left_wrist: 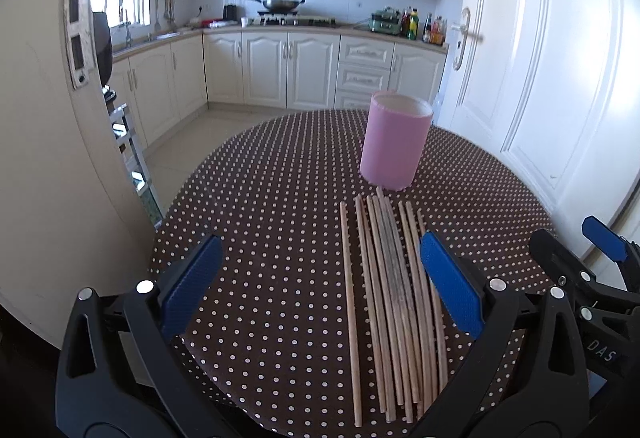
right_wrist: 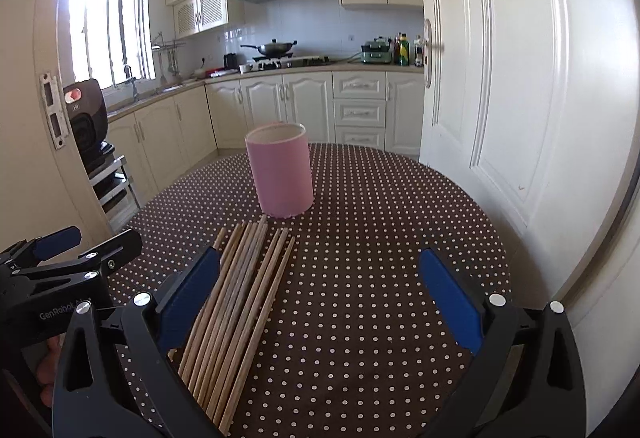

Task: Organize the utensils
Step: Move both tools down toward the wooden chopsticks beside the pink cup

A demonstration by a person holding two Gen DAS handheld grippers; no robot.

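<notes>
On a round table (left_wrist: 280, 174) covered with a brown cloth dotted in white, a bunch of wooden chopsticks (left_wrist: 394, 302) lies flat, side by side, their far tips pointing toward a pink cup (left_wrist: 394, 142). The cup stands upright just beyond those tips, its open mouth showing a pale inner wall. One chopstick lies a little apart on the left side of the bunch; the rest are packed close, some overlapping.

The left gripper (left_wrist: 320, 286) hangs above the near part of the table with its jaws spread wide and nothing between them; its blue pads (left_wrist: 192, 286) frame bare cloth and the left part of the bunch. The right gripper (right_wrist: 320, 302) is also wide open and empty, set to the right of the chopsticks, so that its left pad sits in front of them in the right wrist view. Each gripper shows at the edge of the other's view, side by side and near each other. Fingers of a hand (right_wrist: 48, 370) show behind the left gripper's black body.

Beyond the table is a kitchen with cream cabinets (left_wrist: 292, 70), a wok (left_wrist: 280, 3) on the stove, and a white door (right_wrist: 520, 78) on the right.
</notes>
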